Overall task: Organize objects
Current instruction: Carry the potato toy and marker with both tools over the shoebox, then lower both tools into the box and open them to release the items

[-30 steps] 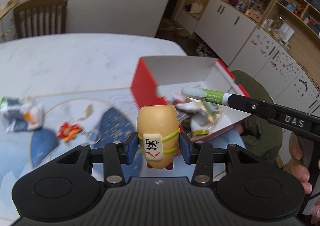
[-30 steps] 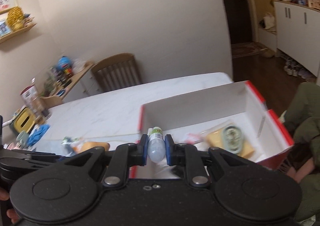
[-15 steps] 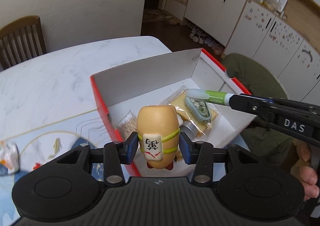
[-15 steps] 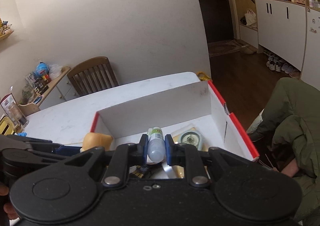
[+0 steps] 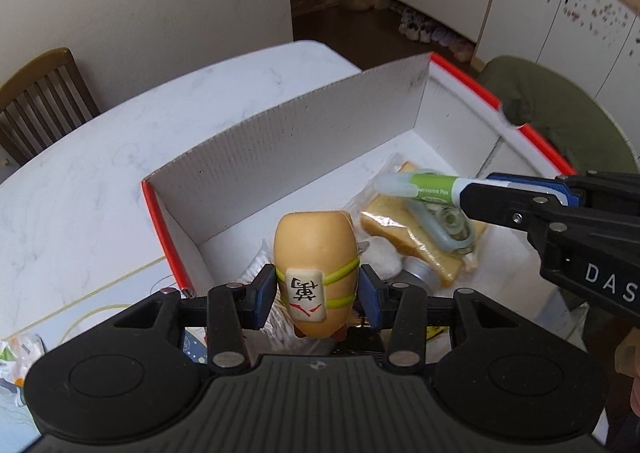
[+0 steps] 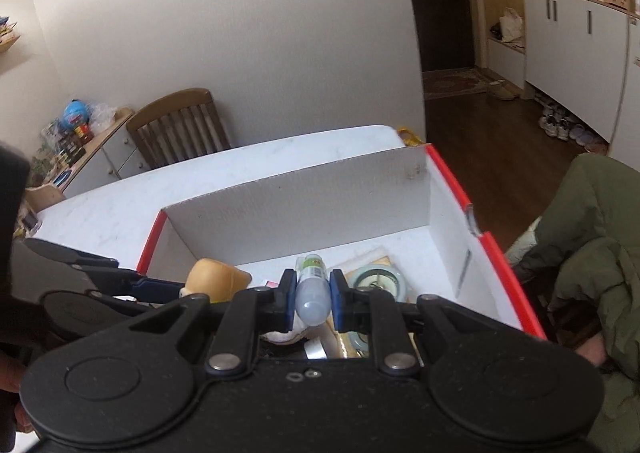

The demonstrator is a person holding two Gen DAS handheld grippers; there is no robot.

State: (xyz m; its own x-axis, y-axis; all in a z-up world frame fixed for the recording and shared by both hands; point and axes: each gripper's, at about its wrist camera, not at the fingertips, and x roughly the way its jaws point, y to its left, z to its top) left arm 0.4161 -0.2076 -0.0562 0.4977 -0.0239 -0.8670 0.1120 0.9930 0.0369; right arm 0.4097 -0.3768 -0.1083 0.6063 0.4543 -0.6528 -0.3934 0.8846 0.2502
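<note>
My left gripper [image 5: 317, 293] is shut on a tan egg-shaped toy [image 5: 315, 249] with yellow bands and a white tile bearing a black character. It hangs over the near left part of a white cardboard box with red rims [image 5: 280, 141]. My right gripper [image 6: 313, 299] is shut on a green-and-white pen [image 6: 312, 285], also seen as the pen [image 5: 420, 185] reaching in from the right over the box. In the right wrist view the toy [image 6: 216, 277] shows at left, held by the left gripper [image 6: 160, 287].
Inside the box lie a wrapped slice of cake [image 5: 412, 229], a correction tape dispenser [image 5: 448, 221], a white round thing [image 5: 384, 261] and a silver tin [image 5: 416, 277]. The box stands on a white marble table [image 5: 100, 157]. A wooden chair [image 6: 180, 129] is behind, a green jacket [image 6: 592, 245] to the right.
Both grippers have moved from the table's left side to above the box and sunk lower. The box now fills both views. Toy and pen stay gripped.
</note>
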